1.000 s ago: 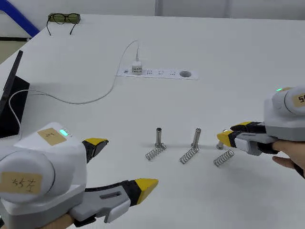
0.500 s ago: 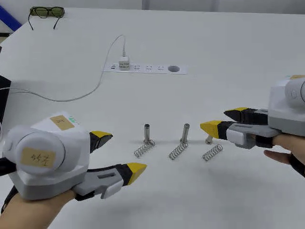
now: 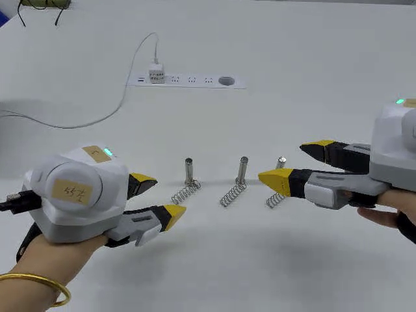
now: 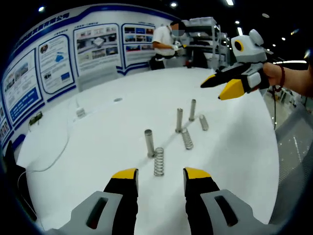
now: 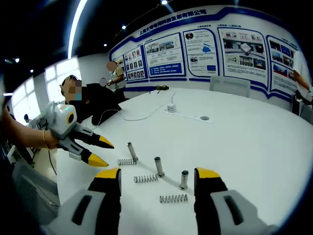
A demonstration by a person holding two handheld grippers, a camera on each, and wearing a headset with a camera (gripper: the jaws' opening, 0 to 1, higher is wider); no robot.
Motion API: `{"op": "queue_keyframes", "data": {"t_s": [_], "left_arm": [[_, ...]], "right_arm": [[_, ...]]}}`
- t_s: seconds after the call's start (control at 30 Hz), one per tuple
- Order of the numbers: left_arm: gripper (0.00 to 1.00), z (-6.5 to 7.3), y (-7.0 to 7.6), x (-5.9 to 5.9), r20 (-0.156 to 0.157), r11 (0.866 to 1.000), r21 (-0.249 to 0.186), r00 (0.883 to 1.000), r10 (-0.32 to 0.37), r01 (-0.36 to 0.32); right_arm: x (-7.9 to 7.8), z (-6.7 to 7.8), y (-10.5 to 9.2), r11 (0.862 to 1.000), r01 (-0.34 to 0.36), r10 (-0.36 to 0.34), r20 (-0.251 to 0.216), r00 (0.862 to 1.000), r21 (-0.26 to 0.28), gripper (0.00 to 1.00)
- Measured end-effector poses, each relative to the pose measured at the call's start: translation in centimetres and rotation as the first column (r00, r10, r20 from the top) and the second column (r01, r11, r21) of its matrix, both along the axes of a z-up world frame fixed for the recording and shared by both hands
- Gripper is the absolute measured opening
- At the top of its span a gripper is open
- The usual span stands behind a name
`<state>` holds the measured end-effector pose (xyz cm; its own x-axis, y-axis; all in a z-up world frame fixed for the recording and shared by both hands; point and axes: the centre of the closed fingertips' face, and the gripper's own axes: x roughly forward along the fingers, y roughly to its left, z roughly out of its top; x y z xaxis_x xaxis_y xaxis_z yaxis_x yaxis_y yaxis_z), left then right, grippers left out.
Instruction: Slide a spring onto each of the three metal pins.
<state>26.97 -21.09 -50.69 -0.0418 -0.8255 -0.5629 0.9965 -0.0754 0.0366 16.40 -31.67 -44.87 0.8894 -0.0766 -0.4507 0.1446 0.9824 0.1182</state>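
Note:
Three short metal pins stand upright in a row on the white table: left pin [image 3: 189, 170], middle pin [image 3: 243, 169], right pin [image 3: 281, 162]. A loose spring lies flat by each: left spring [image 3: 185, 192], middle spring [image 3: 233, 193], right spring [image 3: 275, 199]. My left gripper [image 3: 160, 195] hovers open just left of the left spring, with nothing between its fingers; its own view has the left spring [image 4: 159, 161] straight ahead. My right gripper [image 3: 296, 162] is open too, tips around the right pin, and in its view the right spring [image 5: 173, 198] lies between the jaws.
A white power strip [image 3: 186, 80] with a plugged charger and trailing cable lies farther back. Glasses [image 3: 43, 5] rest at the far left corner. In the right gripper view a seated person [image 5: 78, 100] is beyond the table's far side.
My right gripper has moved left and forward toward the right pin. My left gripper has edged nearer the left spring. The head camera has tilted, shifting the whole scene up and left.

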Motion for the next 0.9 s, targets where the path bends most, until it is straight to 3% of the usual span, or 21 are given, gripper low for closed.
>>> {"op": "queue_keyframes", "data": {"t_s": [0.17,0.3,0.7,0.9], "left_arm": [[0.33,-0.9,-0.8,0.6,0.01,1.0,0.011,1.0,-0.019,0.019],[0.31,-1.4,-1.1,0.9,-0.017,1.0,0.017,1.0,-0.02,0.02],[0.23,-3.3,-1.4,0.6,-0.012,0.996,0.074,0.998,-0.059,0.059],[0.18,-3.3,-1.9,0.4,-0.018,0.994,0.08,0.997,-0.07,0.072]], "right_arm": [[-0.5,-0.8,0.6,1.0,-0.012,0.012,-0.008,1.0,0.008,0.62],[-0.8,-1.2,0.9,1.0,-0.016,0.016,-0.004,1.0,0.013,0.63],[-1.7,-2.1,1.4,0.999,-0.002,0.003,-0.021,1.0,0.035,0.63],[-1.9,-2.3,1.5,0.998,0.006,-0.004,-0.024,1.0,0.06,0.63]]}}
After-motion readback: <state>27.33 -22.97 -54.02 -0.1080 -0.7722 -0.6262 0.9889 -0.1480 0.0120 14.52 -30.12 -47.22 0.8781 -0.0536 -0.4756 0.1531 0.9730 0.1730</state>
